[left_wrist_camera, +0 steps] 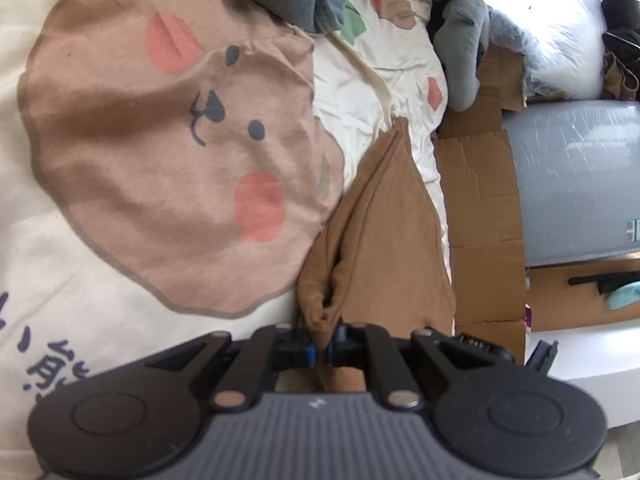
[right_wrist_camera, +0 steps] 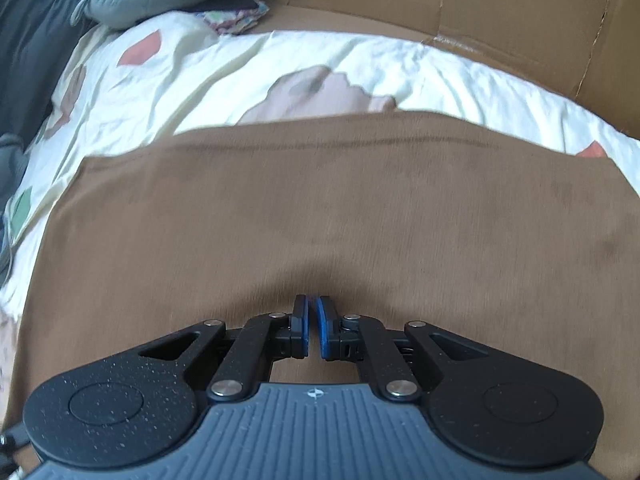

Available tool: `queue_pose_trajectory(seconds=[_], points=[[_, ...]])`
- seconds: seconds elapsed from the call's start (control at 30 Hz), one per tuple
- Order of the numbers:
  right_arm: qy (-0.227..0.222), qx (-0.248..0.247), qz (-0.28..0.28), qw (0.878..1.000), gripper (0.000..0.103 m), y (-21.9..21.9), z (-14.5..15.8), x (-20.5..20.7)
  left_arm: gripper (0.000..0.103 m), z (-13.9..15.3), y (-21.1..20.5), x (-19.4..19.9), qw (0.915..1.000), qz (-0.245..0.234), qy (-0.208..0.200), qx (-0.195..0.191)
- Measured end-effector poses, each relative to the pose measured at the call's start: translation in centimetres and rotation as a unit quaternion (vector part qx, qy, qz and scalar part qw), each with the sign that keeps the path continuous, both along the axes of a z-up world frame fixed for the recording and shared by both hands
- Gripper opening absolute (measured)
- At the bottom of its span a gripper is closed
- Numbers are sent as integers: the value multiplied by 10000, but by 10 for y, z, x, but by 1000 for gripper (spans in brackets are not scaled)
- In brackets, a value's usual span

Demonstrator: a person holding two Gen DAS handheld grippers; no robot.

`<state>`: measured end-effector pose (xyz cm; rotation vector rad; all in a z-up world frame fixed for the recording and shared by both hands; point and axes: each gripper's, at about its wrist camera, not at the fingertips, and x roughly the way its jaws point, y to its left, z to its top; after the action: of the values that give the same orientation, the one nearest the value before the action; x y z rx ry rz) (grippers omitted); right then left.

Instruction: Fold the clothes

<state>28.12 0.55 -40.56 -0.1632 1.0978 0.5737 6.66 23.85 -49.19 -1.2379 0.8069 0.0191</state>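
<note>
On the bed's cartoon-bear sheet (left_wrist_camera: 120,128), my left gripper (left_wrist_camera: 324,346) pinched the brown knit garment (left_wrist_camera: 384,248); right gripper (right_wrist_camera: 312,328) nearly closed, empty; folding unfinished.

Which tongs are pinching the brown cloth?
The left tongs. A bunched edge of the brown cloth is squeezed between their blue pads. The right tongs are nearly shut above the cloth, with nothing between them.
</note>
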Motion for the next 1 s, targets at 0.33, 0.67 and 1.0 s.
queue_pose_trajectory(seconds=[0.33, 0.67, 1.0], points=[[-243, 112, -167, 9995, 11, 17, -7, 31, 16, -4, 2, 2, 9998, -181, -7, -54], [-298, 154, -326, 9989, 11, 35, -12, 66, 16, -7, 2, 2, 9997, -199, -62, -111], [-261, 516, -168, 9982, 10, 43, -3, 90, 15, -5, 5, 2, 9995, -302, -70, -51]])
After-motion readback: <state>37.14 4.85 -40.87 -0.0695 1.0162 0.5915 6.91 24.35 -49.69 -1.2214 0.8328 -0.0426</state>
